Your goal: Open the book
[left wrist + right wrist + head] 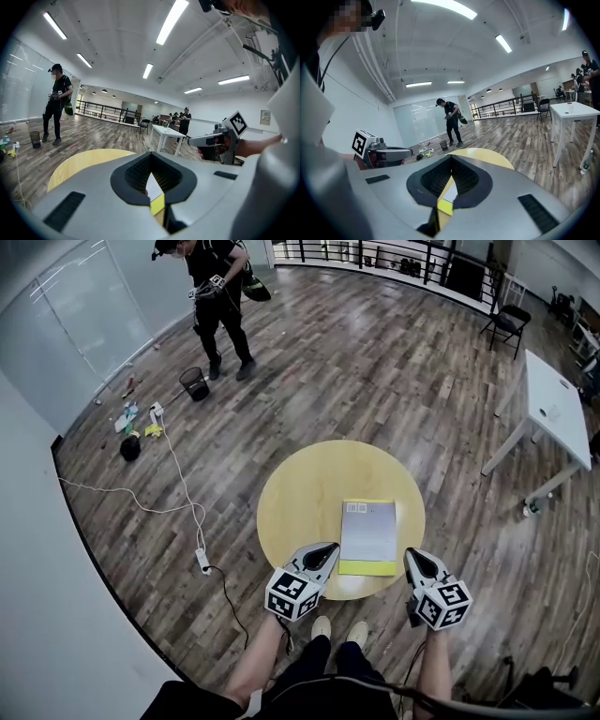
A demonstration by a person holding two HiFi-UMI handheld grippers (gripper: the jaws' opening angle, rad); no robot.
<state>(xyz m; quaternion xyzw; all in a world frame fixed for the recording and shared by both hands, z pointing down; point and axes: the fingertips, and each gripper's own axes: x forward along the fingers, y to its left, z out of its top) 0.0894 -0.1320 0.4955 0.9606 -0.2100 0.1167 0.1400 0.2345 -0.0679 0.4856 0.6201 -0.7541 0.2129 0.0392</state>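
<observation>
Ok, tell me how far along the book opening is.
Done: nothing; the book lies closed on the round table. In hand: left gripper and right gripper, both shut and empty, flank its near end. To do: catch the cover and lift it open.

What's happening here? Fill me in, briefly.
A person holds a gripper in each hand over a round yellow table. A closed book lies flat on it, cover up. The left gripper and right gripper flank the book's near end, jaws together, holding nothing. The book is not yet opened.
</observation>
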